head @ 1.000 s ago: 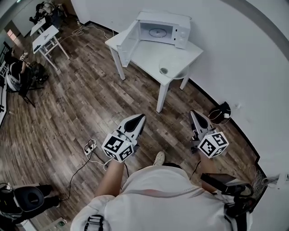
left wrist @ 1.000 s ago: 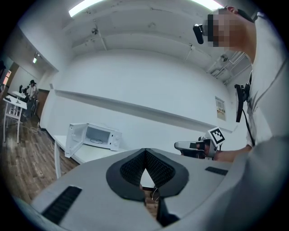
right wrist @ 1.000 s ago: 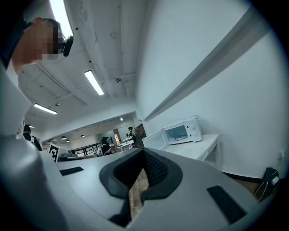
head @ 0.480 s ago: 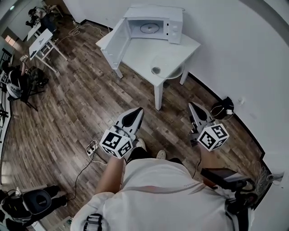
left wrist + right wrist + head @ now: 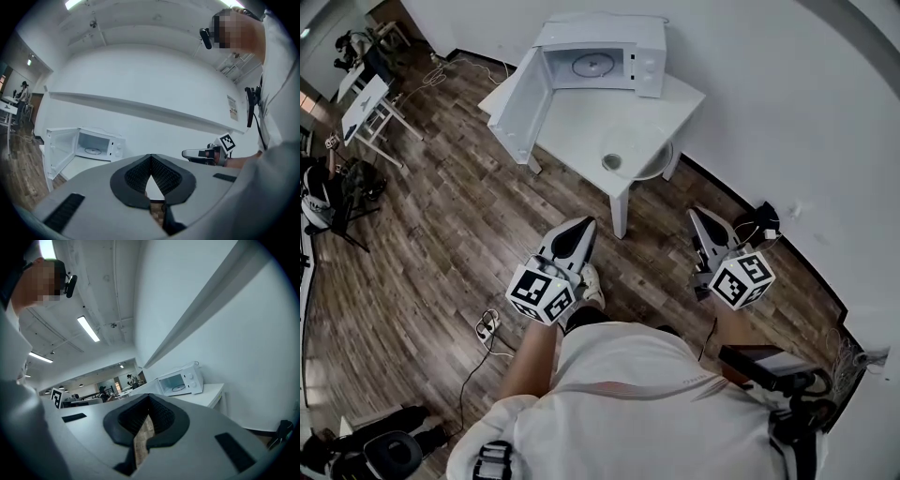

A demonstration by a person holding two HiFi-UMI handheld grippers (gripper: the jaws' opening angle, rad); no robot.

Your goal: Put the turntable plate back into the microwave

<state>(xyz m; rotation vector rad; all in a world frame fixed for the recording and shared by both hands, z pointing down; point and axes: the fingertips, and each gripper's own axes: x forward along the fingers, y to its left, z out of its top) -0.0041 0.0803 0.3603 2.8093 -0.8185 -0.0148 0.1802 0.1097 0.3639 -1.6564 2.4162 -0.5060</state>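
Note:
A white microwave point(image 5: 605, 52) stands at the back of a white table point(image 5: 572, 117), its door point(image 5: 517, 98) swung wide to the left. A round disc shows on its floor. The clear glass turntable plate point(image 5: 636, 153) lies on the table near the front right corner. Both grippers are held level over the wooden floor, short of the table. My left gripper point(image 5: 582, 227) is shut and empty, its tips meeting point(image 5: 151, 157). My right gripper point(image 5: 697, 217) is likewise shut with nothing in it point(image 5: 149, 397). The microwave point(image 5: 96, 146) shows ahead in both gripper views point(image 5: 180, 380).
A power strip with cables point(image 5: 487, 323) lies on the floor at the left. A black bag point(image 5: 766, 217) sits by the right wall. Small white tables point(image 5: 366, 98) and a seated person point(image 5: 319, 187) are far left; a chair base point(image 5: 389, 450) is bottom left.
The table and microwave have come closer as the person walks toward them. Both grippers have advanced with the person and stay shut.

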